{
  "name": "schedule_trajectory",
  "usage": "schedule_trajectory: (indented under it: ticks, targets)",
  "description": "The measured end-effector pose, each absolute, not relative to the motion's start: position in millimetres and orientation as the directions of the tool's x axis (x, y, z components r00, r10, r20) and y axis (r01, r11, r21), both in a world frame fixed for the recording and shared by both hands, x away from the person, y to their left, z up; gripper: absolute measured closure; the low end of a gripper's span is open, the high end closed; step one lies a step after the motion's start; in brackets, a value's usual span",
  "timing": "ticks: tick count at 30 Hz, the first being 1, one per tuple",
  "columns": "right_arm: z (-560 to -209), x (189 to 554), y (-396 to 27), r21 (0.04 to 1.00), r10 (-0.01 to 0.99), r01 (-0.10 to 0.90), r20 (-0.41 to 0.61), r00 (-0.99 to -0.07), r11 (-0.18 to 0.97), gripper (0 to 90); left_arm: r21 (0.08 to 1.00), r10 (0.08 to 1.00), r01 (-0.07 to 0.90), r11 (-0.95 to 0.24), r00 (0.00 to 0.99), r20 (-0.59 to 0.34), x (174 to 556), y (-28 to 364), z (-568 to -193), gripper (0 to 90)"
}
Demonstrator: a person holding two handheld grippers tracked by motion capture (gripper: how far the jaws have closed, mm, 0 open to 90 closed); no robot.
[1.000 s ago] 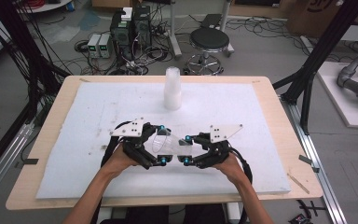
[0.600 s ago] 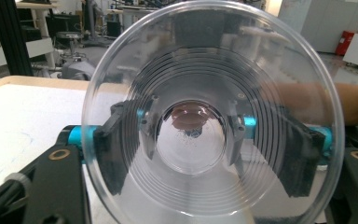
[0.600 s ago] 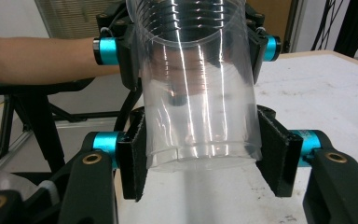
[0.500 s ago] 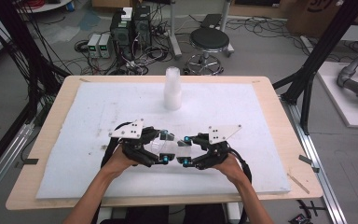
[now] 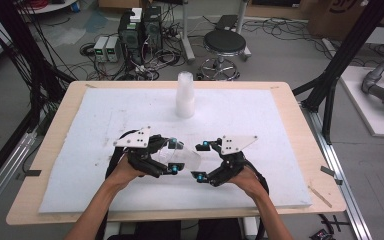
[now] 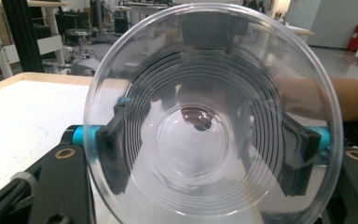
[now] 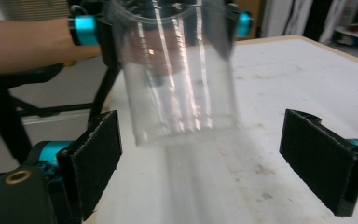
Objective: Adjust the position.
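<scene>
Now the clear cup (image 5: pixel 185 156) has changed hands. In the high view it lies on its side just below the middle of the frame, held off the white pad (image 5: pixel 80 175) that covers the counter (image 5: pixel 45 210), between the two tools. The left hand-held gripper (image 5: pixel 172 156) has just been closing, and its black pads (image 6: pixel 114 154) press on the cup's walls from either side; in the left gripper view the cup's mouth faces the camera, its ribbed inside and base ringed like a target, with a pad dark behind the plastic at each flank. The right hand-held gripper (image 5: pixel 200 161) has just been opening: in the right gripper view its pads (image 7: pixel 93 158) stand spread wide at lower left and lower right, and the cup's base hangs in the upper middle between and beyond them, touching neither.

So the handover looks finished, judged from how the grips stand: the left side pinches the cup alone, the right has let go but sits near, its jaws flanking the base end. A stack of cups (image 5: pixel 185 95) stands upright at the upper middle of the pad, well apart from both hands. The right side seems free to back away, and the cup could then be carried wherever the work wants it, perhaps toward that stack.
</scene>
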State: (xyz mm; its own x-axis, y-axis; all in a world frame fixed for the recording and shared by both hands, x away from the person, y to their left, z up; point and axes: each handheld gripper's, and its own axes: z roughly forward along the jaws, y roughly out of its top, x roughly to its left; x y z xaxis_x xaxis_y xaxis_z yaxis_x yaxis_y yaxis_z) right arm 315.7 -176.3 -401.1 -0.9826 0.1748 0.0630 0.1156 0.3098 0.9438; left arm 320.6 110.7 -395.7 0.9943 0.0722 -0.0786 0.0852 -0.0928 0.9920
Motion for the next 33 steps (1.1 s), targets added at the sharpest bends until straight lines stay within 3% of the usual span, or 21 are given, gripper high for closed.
schedule_trajectory:
  ticks: [17, 23, 30, 33]
  targets:
    - [-420, 308, -228, 0.913, 0.506, 0.257, 0.066, -0.86, 0.317, 13.1, 0.917, 0.169, 0.096, -0.387, 0.985, -0.032, 352, 115, -369, 32.5]
    - [-436, 304, -257, 0.893, 0.657, 0.346, 0.078, -0.75, 0.289, 14.8, 0.841, 0.178, 0.092, -0.533, 0.984, 0.006, 369, 109, -358, 32.5]
    - [-445, 300, -271, 0.873, 0.746, 0.389, 0.045, -0.665, 0.294, 13.8, 0.713, 0.164, 0.083, -0.696, 0.985, 0.046, 389, 98, -353, 32.4]
    - [-450, 300, -274, 0.864, 0.765, 0.416, 0.056, -0.641, 0.285, 13.7, 0.699, 0.161, 0.092, -0.71, 0.986, 0.034, 395, 95, -352, 32.4]
